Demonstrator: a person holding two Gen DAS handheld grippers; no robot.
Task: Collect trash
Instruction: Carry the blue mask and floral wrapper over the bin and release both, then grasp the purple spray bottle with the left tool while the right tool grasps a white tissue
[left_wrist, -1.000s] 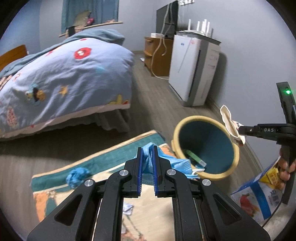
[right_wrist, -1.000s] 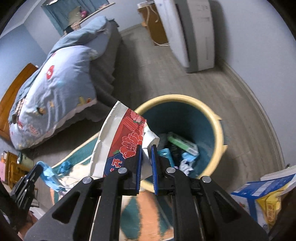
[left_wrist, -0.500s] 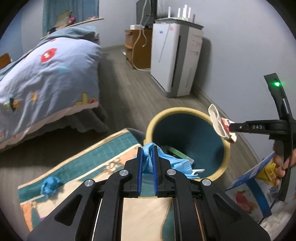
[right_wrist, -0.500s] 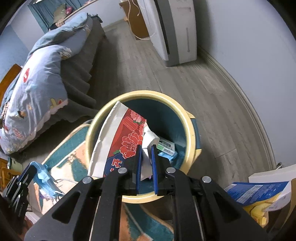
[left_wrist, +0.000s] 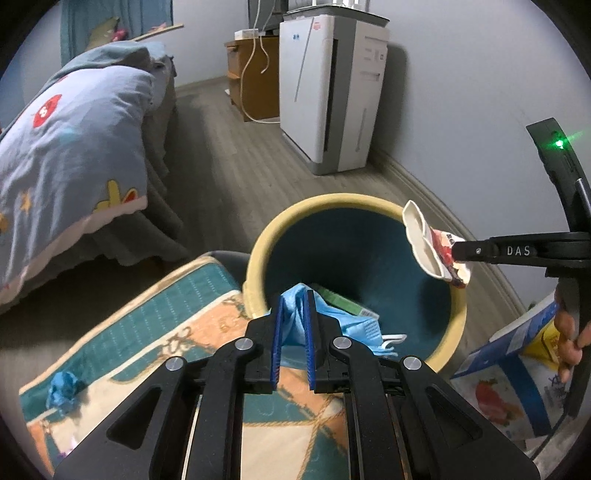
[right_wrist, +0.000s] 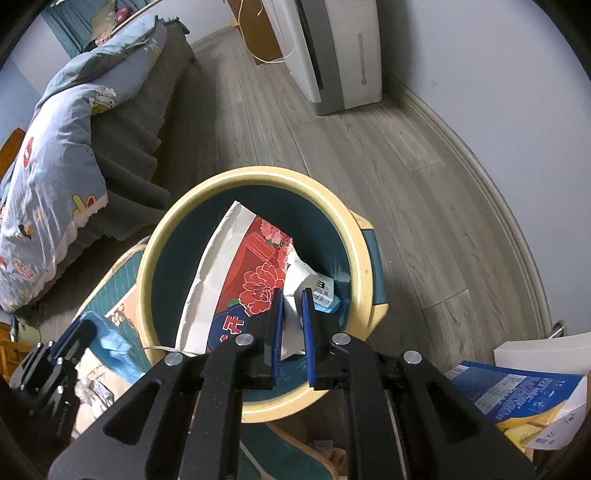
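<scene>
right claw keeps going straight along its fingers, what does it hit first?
Probably the trash in the bin: the right claw, shut on the red floral paper cup, points down into its mouth, at the small boxes at the bottom. Depth is unclear.

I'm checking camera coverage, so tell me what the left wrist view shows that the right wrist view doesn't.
Only the left wrist view shows the small blue crumpled scrap lying on the rug, the wooden cabinet and the person's fingers on the right hand-held gripper.

Only the right wrist view shows the printed red face of the flattened paper cup and the barcode box inside the bin.

Both show the yellow-rimmed bin, the bed, the white appliance, and the left hand-held gripper pinching the blue face mask.
</scene>
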